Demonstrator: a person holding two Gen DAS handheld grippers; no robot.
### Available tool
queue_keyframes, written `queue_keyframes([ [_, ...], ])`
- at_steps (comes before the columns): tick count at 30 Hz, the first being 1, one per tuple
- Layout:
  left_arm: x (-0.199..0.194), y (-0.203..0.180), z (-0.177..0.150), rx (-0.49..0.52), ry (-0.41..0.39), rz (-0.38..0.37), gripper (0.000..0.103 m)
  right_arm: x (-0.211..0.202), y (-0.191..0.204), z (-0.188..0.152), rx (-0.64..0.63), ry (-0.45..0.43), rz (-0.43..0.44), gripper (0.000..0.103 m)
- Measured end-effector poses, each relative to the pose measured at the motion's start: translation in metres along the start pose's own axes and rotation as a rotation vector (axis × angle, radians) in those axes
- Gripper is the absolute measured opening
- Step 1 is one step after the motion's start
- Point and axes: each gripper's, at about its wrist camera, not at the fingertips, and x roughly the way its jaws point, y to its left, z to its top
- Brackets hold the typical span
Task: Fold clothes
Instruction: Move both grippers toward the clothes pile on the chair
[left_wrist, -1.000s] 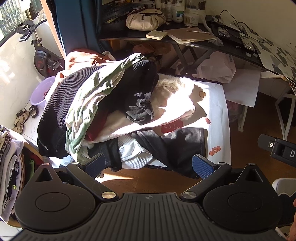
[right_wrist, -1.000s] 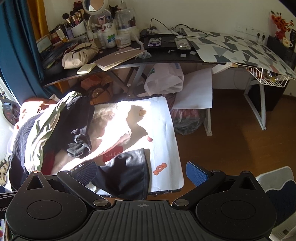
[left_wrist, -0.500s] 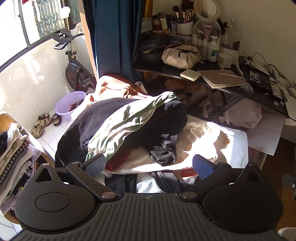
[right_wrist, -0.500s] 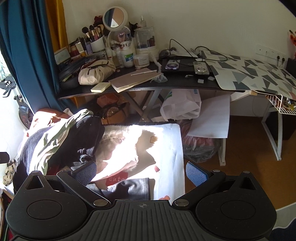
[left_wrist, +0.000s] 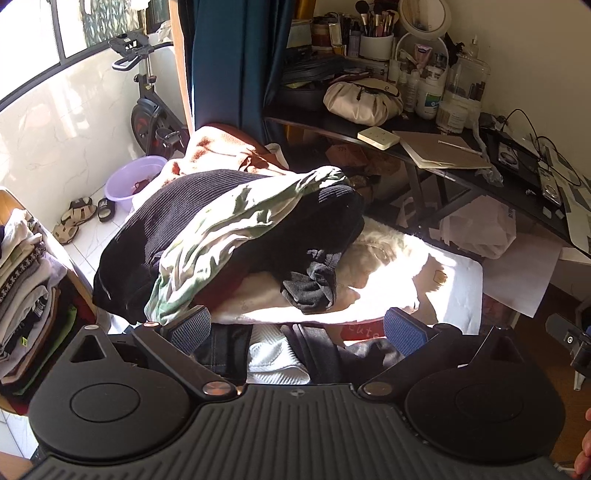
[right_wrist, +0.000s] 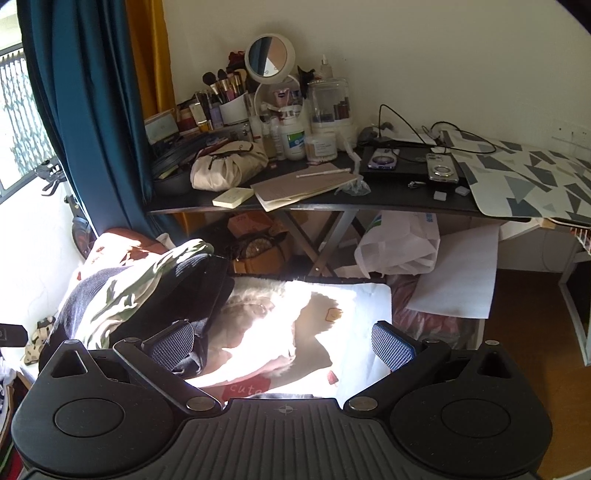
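So both tools hang wide open and empty — left gripper (left_wrist: 297, 326) and right gripper (right_wrist: 282, 345) — poised above the near edge of the clothes heap (left_wrist: 236, 236), which sprawls unfolded, likely while a first garment is chosen.

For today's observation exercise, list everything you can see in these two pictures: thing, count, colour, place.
clothes pile: one heap, black, green, white, on the left of the white cloth
white cloth: one, under the heap
folded stack: one, mixed colours, far left
basin: one, purple, on the floor
desk: one, black, cluttered
mirror: one, round, on the desk
notebook: one, tan, on the desk
left tool: open, empty
right tool: open, empty
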Motion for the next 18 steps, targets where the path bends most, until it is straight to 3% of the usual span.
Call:
queue_keyframes([
  [10, -0.019, 0.01, -0.006, -0.031, -0.057, 0.005, 0.102, 0.007, 0.009, 0.001, -0.035, 0.009, 0.014, 0.102],
  [18, -0.009, 0.042, -0.003, -0.103, -0.059, -0.012, 0.102, 0.014, 0.018, -0.002, 0.004, 0.066, 0.007, 0.102],
])
